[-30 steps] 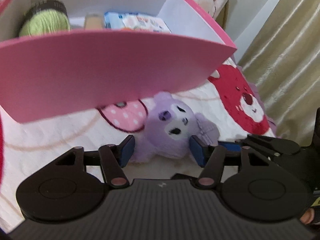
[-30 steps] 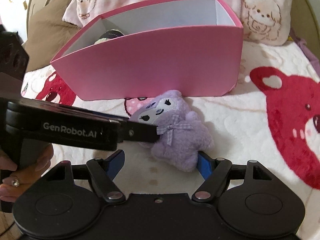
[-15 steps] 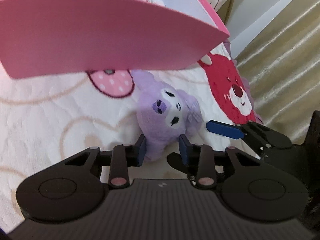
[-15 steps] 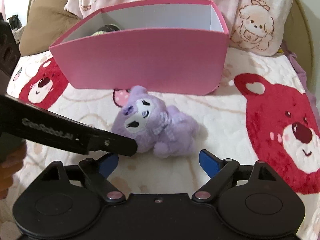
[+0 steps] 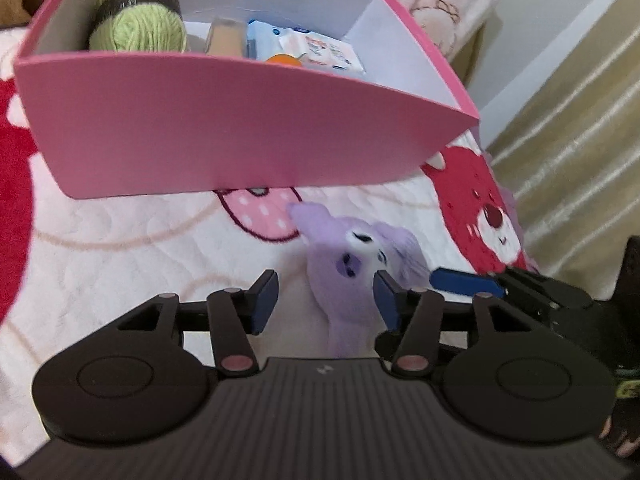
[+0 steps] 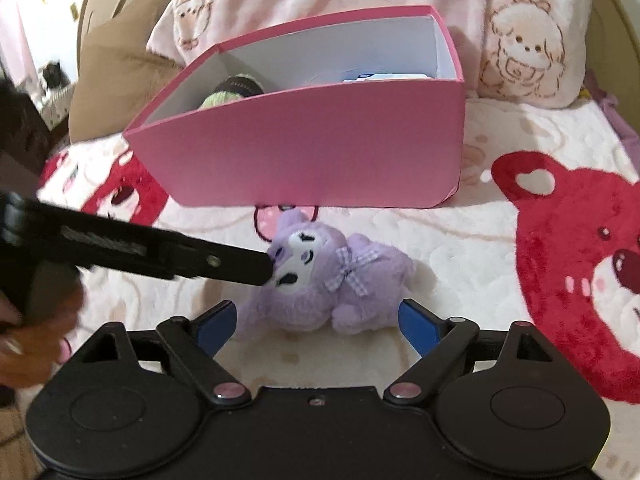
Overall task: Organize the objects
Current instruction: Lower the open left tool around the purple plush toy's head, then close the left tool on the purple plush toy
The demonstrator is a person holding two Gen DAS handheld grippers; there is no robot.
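Bedspread with red bears everywhere, purple plush (image 6: 320,280) lying just in front of the pink box (image 6: 320,152). My left gripper (image 5: 324,300) has just been reopening around its head, not pinching yet. Right gripper (image 6: 316,320) gapes wide, empty, plush at 12 o'clock. I'd squeeze the head centrally, then lift clear over the box wall.

- A home bedroom: a bed under a quilted bear-print blanket (image 6: 560,240).
- Cartoon-print pillow (image 6: 520,52) at the head.
- Gold curtains (image 5: 580,140) hang beside the bed.
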